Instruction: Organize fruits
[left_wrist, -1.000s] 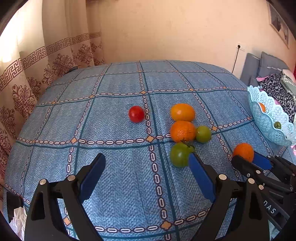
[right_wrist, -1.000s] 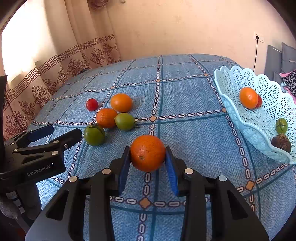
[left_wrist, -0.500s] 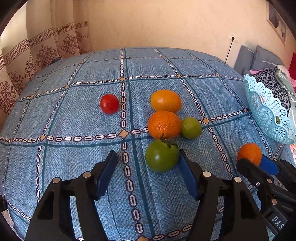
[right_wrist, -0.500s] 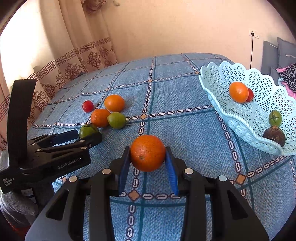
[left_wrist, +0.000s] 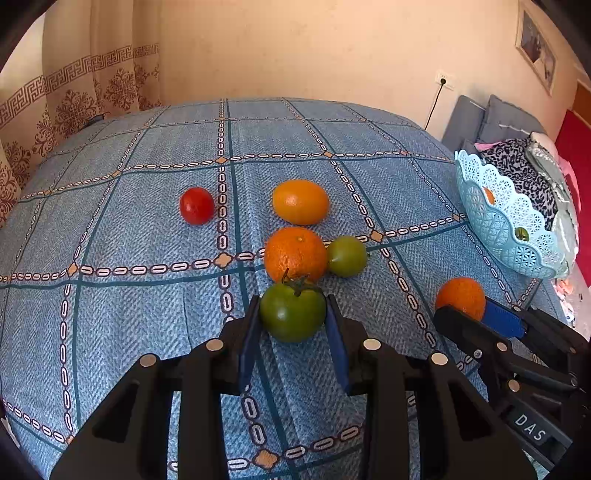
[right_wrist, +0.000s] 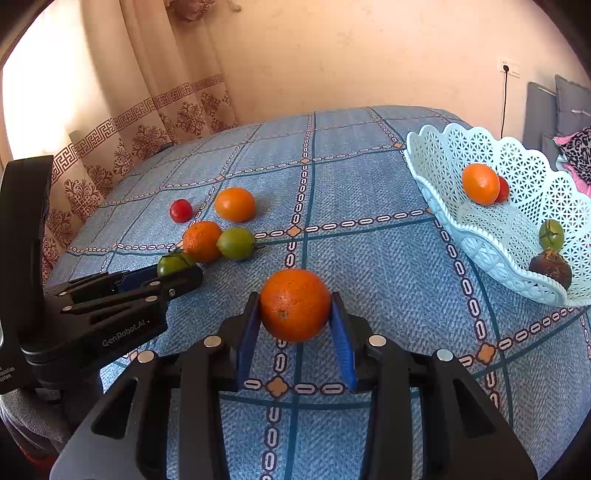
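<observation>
The left gripper (left_wrist: 292, 314) has just been closing, and now its blue pads press both sides of the green tomato (left_wrist: 292, 312), near the middle of the blue bedspread (left_wrist: 147, 236). Right behind it an orange (left_wrist: 295, 254) touches a smaller green tomato (left_wrist: 346, 256); a yellow-orange fruit (left_wrist: 300, 201) and a red tomato (left_wrist: 196, 205) lie further back. The right gripper (right_wrist: 294, 308) clamps another orange (right_wrist: 294, 304). The lace basket (right_wrist: 480, 236) sits at the right edge, fruit inside.
</observation>
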